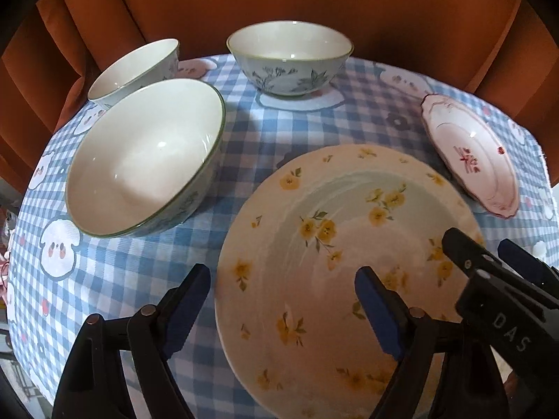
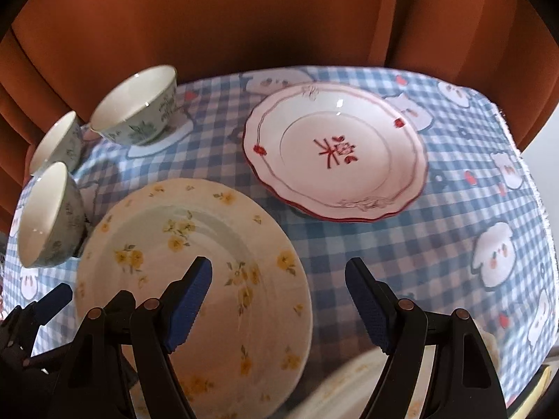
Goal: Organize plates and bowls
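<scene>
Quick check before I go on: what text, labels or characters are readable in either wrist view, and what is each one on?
"DAS": white letters on the black body of the right gripper, seen from the left wrist view.
A red Chinese-style character at the centre of the red-rimmed plate; it appears upside down in the right wrist view, so I cannot read it with confidence.
Nothing else is readable.
</scene>
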{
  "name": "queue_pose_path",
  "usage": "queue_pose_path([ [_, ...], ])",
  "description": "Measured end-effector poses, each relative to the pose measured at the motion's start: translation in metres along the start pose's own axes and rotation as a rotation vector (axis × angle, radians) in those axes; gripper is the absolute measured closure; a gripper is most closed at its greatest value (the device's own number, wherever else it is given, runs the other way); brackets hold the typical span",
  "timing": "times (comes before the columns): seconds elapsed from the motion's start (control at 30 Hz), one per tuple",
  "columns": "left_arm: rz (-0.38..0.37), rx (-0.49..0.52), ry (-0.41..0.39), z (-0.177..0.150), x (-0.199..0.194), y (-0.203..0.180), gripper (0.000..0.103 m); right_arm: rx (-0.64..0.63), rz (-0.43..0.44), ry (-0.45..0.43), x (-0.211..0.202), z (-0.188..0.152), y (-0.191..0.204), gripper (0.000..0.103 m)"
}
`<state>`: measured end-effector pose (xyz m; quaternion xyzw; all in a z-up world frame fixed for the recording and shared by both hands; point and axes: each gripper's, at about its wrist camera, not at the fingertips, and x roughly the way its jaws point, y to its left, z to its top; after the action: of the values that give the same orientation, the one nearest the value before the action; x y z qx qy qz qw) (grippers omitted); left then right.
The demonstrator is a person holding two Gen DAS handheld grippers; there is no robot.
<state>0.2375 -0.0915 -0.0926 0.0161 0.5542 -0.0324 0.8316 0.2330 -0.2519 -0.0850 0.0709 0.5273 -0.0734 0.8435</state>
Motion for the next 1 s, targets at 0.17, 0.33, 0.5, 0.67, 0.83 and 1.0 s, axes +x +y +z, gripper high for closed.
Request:
queue_pose_path([
  [0.17,0.003,0.016,0.024,-0.001,0.011,-0.001,0.024,-0.013,0.023,0.038,0.016,0.000,0.004,0.034],
  [0.33,0.014,0.031,0.027,-0.003,0.013,-0.002,0.027,-0.035,0.017,0.049,0.019,-0.002,0.009,0.040],
  [0.5,0.018,0.047,0.030,-0.006,0.011,0.004,0.030,-0.038,0.020,0.048,0.015,-0.008,0.010,0.040],
  [0.67,0.035,0.071,0.038,-0.022,0.004,0.015,0.030,-0.048,0.041,0.070,0.006,-0.026,0.020,0.040],
  [0.83,0.034,0.086,0.043,-0.043,-0.005,0.030,0.030,-0.069,0.044,0.089,-0.004,-0.048,0.034,0.040],
  [1.0,0.034,0.094,0.055,-0.061,-0.011,0.045,0.030,-0.067,0.056,0.107,-0.015,-0.069,0.044,0.040],
])
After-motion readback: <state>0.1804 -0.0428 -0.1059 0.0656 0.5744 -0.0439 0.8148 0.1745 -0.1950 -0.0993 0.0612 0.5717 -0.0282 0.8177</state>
